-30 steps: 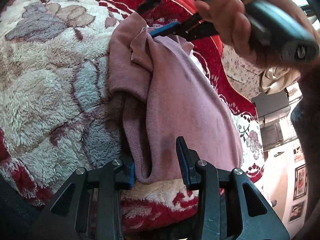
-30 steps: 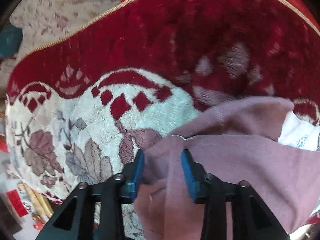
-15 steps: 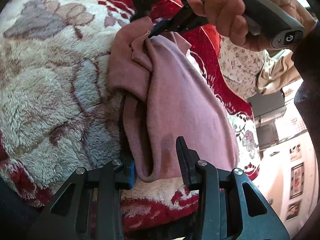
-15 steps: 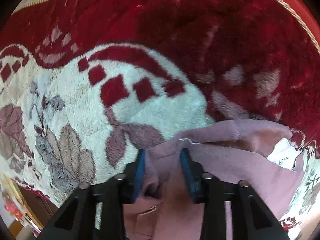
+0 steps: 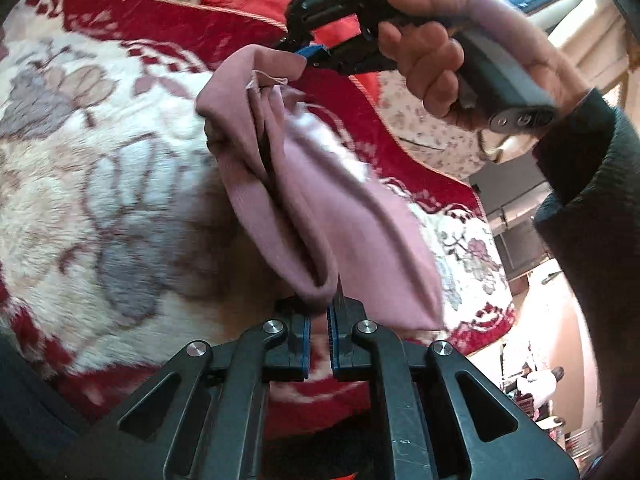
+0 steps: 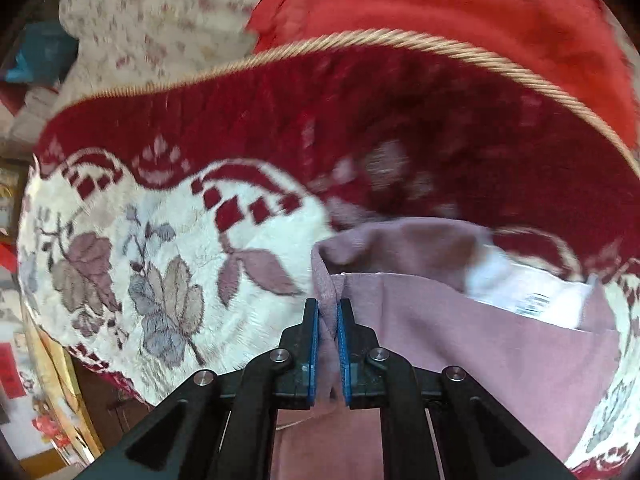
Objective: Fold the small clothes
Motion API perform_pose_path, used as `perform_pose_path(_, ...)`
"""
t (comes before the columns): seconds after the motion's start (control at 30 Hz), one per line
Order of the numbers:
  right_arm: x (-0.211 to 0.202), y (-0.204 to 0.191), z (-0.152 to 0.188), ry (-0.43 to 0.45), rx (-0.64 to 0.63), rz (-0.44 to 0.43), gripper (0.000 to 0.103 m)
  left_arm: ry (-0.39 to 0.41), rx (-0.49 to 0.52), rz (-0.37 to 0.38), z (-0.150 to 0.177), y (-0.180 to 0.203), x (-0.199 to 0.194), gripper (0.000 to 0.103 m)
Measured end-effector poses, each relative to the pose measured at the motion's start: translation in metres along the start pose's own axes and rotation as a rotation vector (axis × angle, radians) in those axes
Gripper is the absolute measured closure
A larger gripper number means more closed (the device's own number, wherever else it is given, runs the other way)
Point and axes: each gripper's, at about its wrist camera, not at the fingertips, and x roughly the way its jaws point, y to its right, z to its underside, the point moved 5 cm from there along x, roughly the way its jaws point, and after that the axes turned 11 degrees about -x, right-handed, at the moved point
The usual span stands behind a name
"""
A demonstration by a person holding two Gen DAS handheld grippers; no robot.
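Right hand-held gripper (image 6: 328,344): jaws just closing, blue pads now pinching a fold of mauve garment (image 6: 460,344). White label (image 6: 532,300) beyond, right of the jaws. Floral red-and-cream blanket (image 6: 160,240) ahead and left; plain red cloth (image 6: 460,8) farthest.

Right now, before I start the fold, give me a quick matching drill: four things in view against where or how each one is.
Things:
1. left gripper
2. right gripper
3. pink garment
4. white label

States:
A. stretched between the two grippers, raised off the floral blanket
B. tucked inside the garment's opening
C. shut on the garment's near fold, seen in the left wrist view
D. shut on the garment's edge beside the opening, gripped in a person's hand

Pairs: 1-C, 2-D, 3-A, 4-B
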Motion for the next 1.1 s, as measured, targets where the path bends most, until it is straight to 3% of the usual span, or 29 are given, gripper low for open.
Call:
perform_pose_path(0.23, -0.07, 0.071, 0.03, 0.112, 0.04, -0.049, 0.095, 0.011, 0.103, 0.003, 0.011, 0.067, 0.026, 0.098)
perform_pose_path(0.47, -0.086, 0.143, 0.07, 0.157, 0.083, -0.059, 0.095, 0.005, 0.193, 0.018, 0.029, 0.127, 0.07, 0.098)
perform_pose_path(0.67, -0.075, 0.207, 0.103, 0.161, 0.14, -0.089, 0.095, -0.085, 0.254, 0.037, 0.06, 0.16, 0.12, 0.099)
perform_pose_path(0.87, -0.031, 0.259, 0.132, 0.153, 0.153, -0.162, 0.094, -0.22, 0.324, 0.048, 0.098, 0.175, 0.167, 0.1)
perform_pose_path(0.97, -0.005, 0.275, 0.146, 0.161, 0.184, -0.19, 0.091, -0.262, 0.341, 0.048, 0.109, 0.17, 0.174, 0.101)
perform_pose_path(1.1, -0.01, 0.288, 0.161, 0.27, 0.224, -0.236, 0.084, -0.252, 0.359, 0.04, 0.103, 0.162, 0.154, 0.1)
